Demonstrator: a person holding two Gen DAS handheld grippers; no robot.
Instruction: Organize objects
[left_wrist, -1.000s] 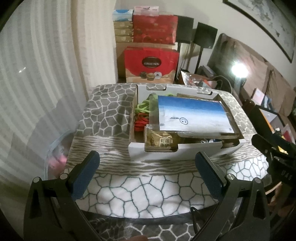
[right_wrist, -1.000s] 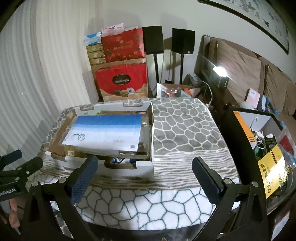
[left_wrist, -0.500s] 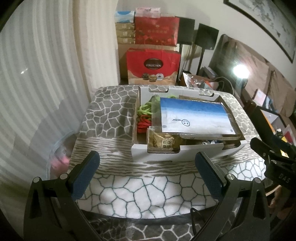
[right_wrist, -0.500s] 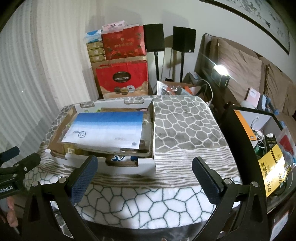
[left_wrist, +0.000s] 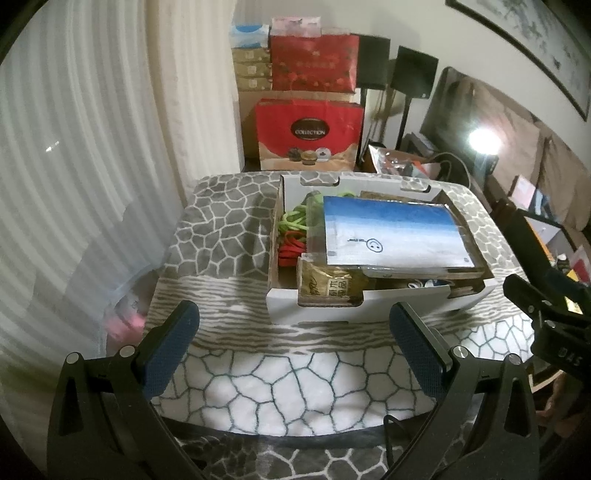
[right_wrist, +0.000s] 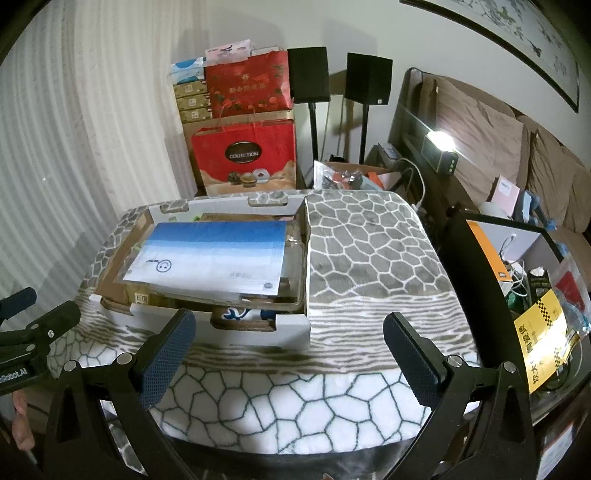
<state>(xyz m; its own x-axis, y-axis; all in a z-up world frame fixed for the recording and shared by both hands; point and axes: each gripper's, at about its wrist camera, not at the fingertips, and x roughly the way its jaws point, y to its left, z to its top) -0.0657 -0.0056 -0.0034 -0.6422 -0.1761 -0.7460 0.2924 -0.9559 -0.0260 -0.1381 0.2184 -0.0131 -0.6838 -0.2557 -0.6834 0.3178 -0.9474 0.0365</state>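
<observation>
Box: a shallow white cardboard box (left_wrist: 321, 314) stood on the worktop (left_wrist: 295, 384), which was covered by a grey-and-white cloth with a stone pattern; in the right wrist view the box (right_wrist: 258, 334) sat on the left half of the cloth, with bare cloth to its right.
Box walls: hand-hole cutouts showed in the near and far walls, and the inner faces were brown.
Top item: a flat blue-to-white packet (left_wrist: 391, 236) in clear wrap lay across most of the box, above the other contents; a small round face mark was printed on its white part (right_wrist: 210, 258).
Left end of box: green bands (left_wrist: 293, 221) and red bands (left_wrist: 290, 251) lay loose in the gap beside the packet.
Near corner: a gold-brown pouch (left_wrist: 328, 284) with printed characters stood against the near wall, partly under the packet.
Under the packet: more brown cartons and a white-and-blue item showed through the near cutout (right_wrist: 240, 314); they could not be identified.
Left claw: the left claw (left_wrist: 291, 350) hung over the near edge of the worktop, fingers spread wide, nothing between them, short of the box.
Right claw: the right claw (right_wrist: 288, 354) likewise stood wide apart and empty, in front of the box's near right corner.
Behind the worktop: red gift bags (right_wrist: 245, 158) and stacked cartons stood against the wall.
</observation>
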